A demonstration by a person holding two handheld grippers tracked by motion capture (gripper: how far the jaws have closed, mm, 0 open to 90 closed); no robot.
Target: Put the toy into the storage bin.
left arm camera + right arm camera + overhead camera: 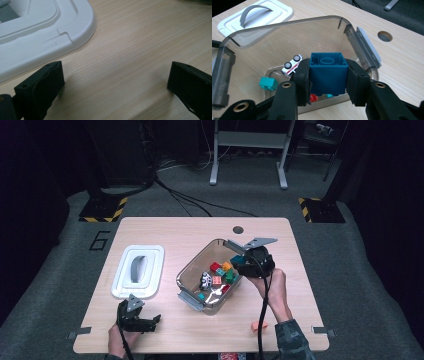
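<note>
Partly hidden: blue block [328,75] between claw [328,82] pads.

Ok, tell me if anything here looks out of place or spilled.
One small orange piece lies loose on the table near the front edge, beside the right forearm, apart from the other toys in the bin. The lid lies flat left of the bin. Nothing looks damaged.
</note>
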